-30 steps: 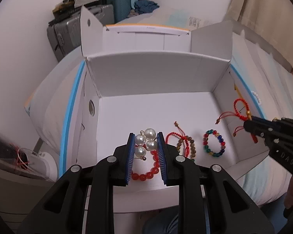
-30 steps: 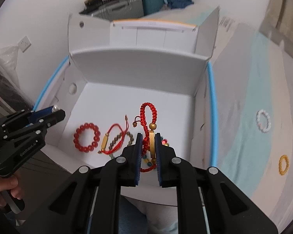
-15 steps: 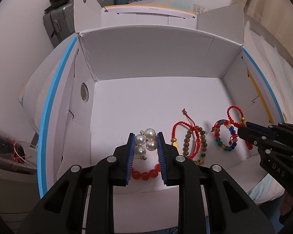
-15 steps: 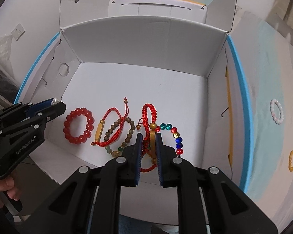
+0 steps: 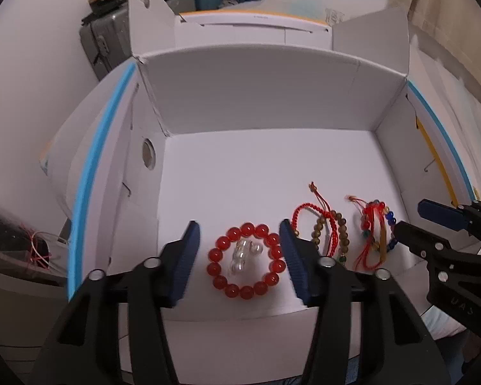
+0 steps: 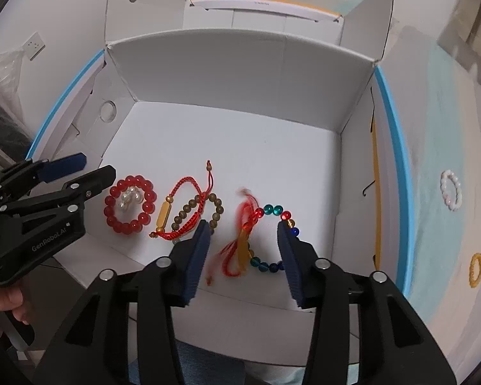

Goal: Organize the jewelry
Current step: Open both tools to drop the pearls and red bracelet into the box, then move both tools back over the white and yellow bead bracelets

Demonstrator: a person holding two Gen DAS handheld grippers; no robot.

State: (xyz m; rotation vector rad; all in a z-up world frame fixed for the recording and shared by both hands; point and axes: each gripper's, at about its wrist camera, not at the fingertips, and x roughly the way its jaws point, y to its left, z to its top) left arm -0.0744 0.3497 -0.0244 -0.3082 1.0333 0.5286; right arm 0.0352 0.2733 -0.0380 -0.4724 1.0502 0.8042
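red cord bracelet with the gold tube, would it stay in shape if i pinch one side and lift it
Probably not. The red cord bracelet is thin braided string with loose tail ends, so it would likely droop. Its gold tube looks rigid and should hang lowest. It overlaps the brown bead bracelet, so it may snag.

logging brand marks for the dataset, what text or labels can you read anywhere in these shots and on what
"GenRobot.AI" on the side of the left tongs, seen in the right wrist view.
"UAS", or close to it, on the body of the right tongs in the left wrist view; faint, only partly legible.
Small print on the white box behind the open cardboard box: too small to read.
Nothing else legible.
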